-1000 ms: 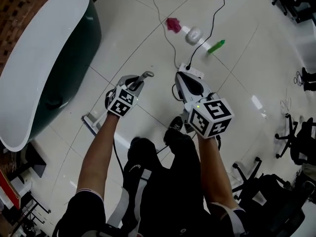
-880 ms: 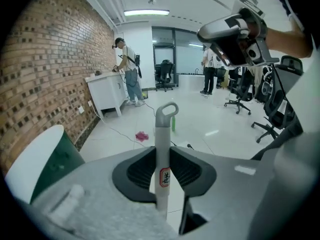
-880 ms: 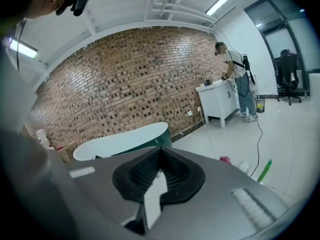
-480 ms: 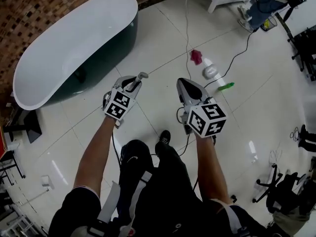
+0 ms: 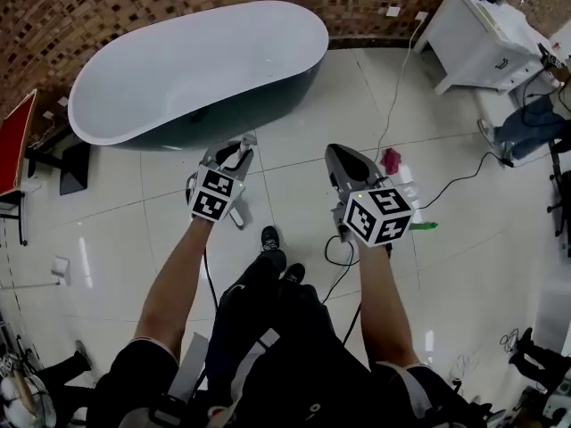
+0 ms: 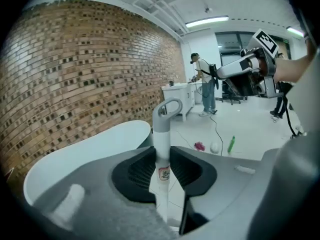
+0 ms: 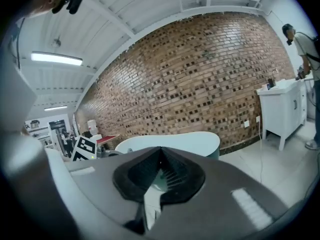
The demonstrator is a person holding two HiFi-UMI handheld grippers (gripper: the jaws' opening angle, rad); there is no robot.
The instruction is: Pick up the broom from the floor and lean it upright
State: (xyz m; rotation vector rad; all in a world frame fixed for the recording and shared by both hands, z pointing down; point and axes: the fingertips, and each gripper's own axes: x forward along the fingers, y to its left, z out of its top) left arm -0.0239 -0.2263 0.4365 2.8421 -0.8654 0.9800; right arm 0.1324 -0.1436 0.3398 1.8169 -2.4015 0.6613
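The broom's grey-white handle point(image 6: 161, 134) stands upright between the jaws of my left gripper point(image 6: 161, 151), its loop end point(image 6: 168, 107) sticking out above them. The pads press on it from both sides, though the jaws have just been opening a little. In the head view the left gripper point(image 5: 234, 154) is held out over the floor, with the handle tip point(image 5: 247, 139) ahead of it and a white piece of the broom point(image 5: 237, 214) below. My right gripper point(image 5: 343, 160) hovers beside it; its jaws point(image 7: 160, 151) meet at the tips with nothing between them.
A long white bathtub point(image 5: 196, 61) lies ahead by the brick wall. At the right stand a white cabinet point(image 5: 482, 38) and a person point(image 5: 526, 132). A pink cloth point(image 5: 391, 160), a green bottle point(image 5: 421, 227) and a cable point(image 5: 393, 105) lie on the tiled floor.
Both grippers have risen, and the broom has come up off the floor with the left one. The view has swung so the bathtub now lies straight ahead.
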